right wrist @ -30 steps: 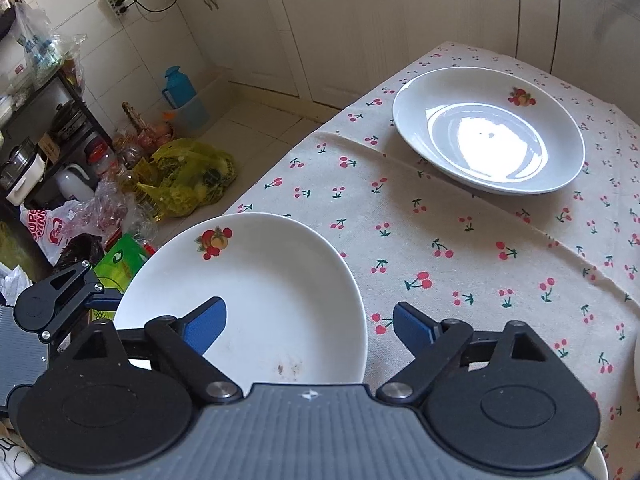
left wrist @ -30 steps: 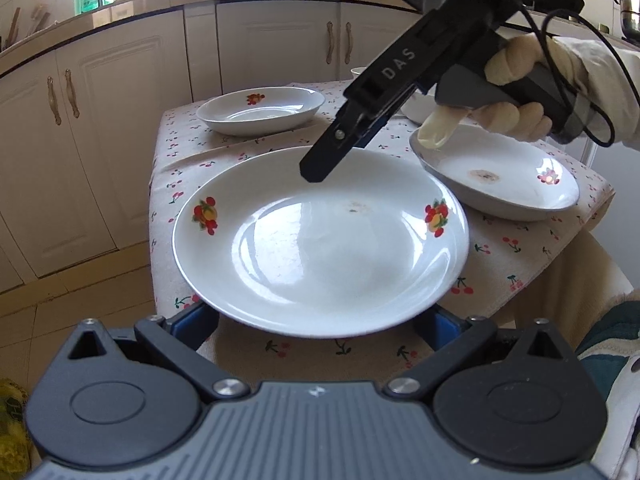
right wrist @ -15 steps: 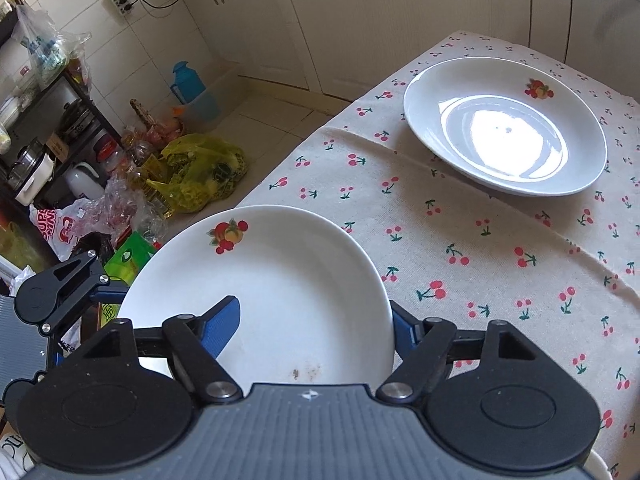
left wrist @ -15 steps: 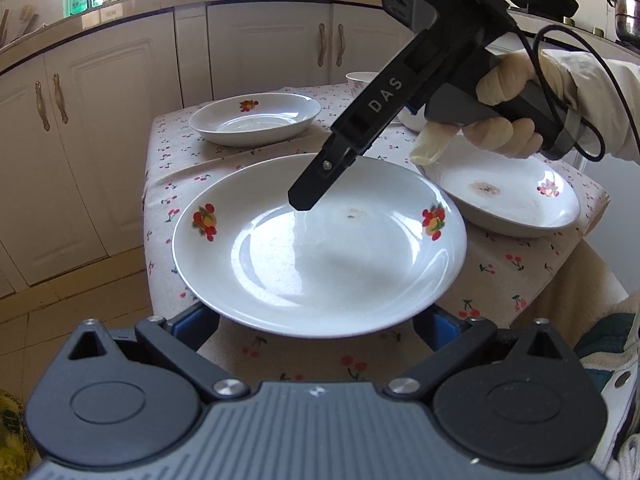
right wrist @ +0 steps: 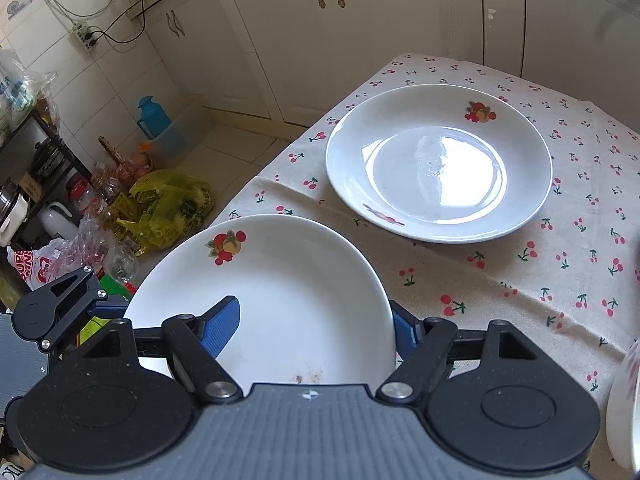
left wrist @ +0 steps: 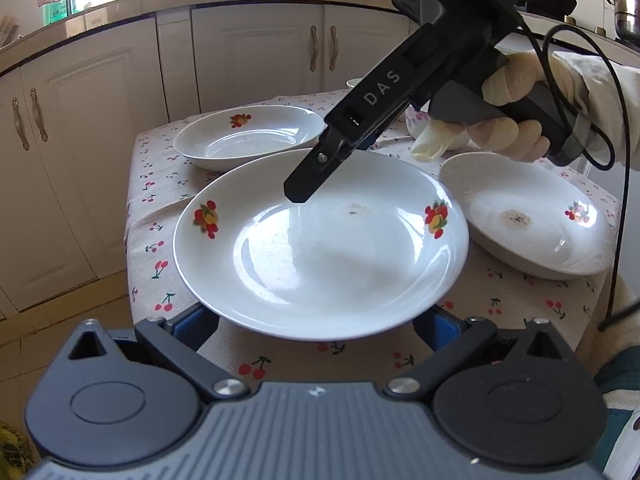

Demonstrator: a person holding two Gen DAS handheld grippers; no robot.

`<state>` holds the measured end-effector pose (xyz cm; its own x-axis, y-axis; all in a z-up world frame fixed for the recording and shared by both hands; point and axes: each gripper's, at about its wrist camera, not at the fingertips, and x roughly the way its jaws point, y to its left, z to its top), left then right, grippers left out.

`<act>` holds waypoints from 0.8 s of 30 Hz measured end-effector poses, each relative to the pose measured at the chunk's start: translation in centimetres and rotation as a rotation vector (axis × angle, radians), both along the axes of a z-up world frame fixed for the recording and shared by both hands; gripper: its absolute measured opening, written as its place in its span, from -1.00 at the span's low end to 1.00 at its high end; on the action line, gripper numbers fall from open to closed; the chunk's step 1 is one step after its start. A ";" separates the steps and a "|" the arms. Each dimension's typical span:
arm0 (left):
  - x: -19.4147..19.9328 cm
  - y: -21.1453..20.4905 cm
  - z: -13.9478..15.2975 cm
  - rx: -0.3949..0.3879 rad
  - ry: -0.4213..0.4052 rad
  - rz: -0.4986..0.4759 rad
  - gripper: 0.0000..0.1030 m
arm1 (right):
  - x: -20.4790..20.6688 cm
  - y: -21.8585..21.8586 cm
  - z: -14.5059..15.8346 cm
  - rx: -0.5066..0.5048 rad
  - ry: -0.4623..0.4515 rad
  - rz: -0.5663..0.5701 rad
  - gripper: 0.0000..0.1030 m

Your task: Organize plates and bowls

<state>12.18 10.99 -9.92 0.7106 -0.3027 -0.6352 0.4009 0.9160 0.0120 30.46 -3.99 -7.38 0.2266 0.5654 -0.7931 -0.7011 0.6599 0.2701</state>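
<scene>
Front plate [left wrist: 320, 248] fills the near table edge, right gripper [left wrist: 296, 194] angled over its far rim. Bare cloth [right wrist: 460, 276] btwn it and the far plate [right wrist: 438, 160] — open lane. Stained plate [left wrist: 524, 220] blocks the right side.

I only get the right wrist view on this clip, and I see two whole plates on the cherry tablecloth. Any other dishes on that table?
Observer: Yes. The left wrist view shows a third plate on the tablecloth, with a brownish stain in its middle.
Operator: How does the left tool meet the near plate?
Observer: The left tool has both blue fingers below the near plate, one at each side, spread wide.
Operator: Who holds the right tool?
Observer: A hand in a white glove holds the right tool by its handle, above the table.
</scene>
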 end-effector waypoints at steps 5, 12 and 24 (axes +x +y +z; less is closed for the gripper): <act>0.8 0.2 -0.3 -0.012 0.011 -0.011 0.98 | 0.5 -0.4 -0.3 -0.005 0.004 -0.015 0.60; 1.2 0.3 -0.4 -0.001 0.010 -0.019 0.98 | 0.5 -0.5 -0.4 -0.019 -0.008 -0.018 0.60; 1.1 0.2 -0.7 0.001 0.002 -0.025 0.98 | 0.7 -0.2 -0.6 -0.030 -0.012 -0.022 0.65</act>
